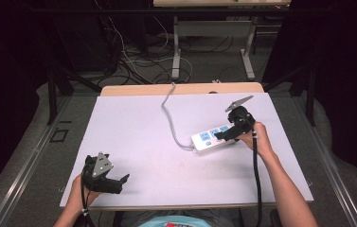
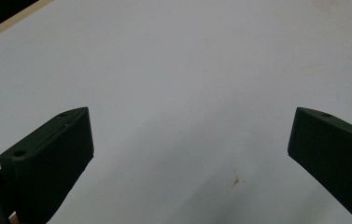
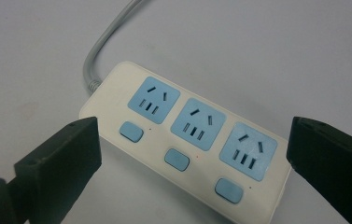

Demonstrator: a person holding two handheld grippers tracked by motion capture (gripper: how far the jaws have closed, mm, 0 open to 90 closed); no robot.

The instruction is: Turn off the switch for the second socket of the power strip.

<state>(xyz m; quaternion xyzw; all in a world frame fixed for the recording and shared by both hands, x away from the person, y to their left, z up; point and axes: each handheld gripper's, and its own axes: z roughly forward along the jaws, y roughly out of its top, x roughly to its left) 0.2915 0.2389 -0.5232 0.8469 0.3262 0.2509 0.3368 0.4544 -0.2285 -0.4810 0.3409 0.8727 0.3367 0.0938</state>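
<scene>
A white power strip [image 1: 212,138] with three blue sockets and three blue buttons lies right of the table's middle; its grey cable [image 1: 168,113] runs off the far edge. In the right gripper view the power strip [image 3: 183,140] lies just beyond the wide-apart jaws. My right gripper [image 1: 225,135] hovers open over the strip's right end, held by a hand. Near the front left corner my left gripper [image 1: 123,182] rests low and open, with bare table between its jaws. In its own view the left gripper [image 2: 190,135] faces the plain white surface.
The white table top [image 1: 133,127] has a wooden far edge [image 1: 133,90]. Beyond it stand metal table legs [image 1: 176,52] and tangled floor cables [image 1: 133,59]. A black cable [image 1: 256,175] trails from the right gripper along the forearm.
</scene>
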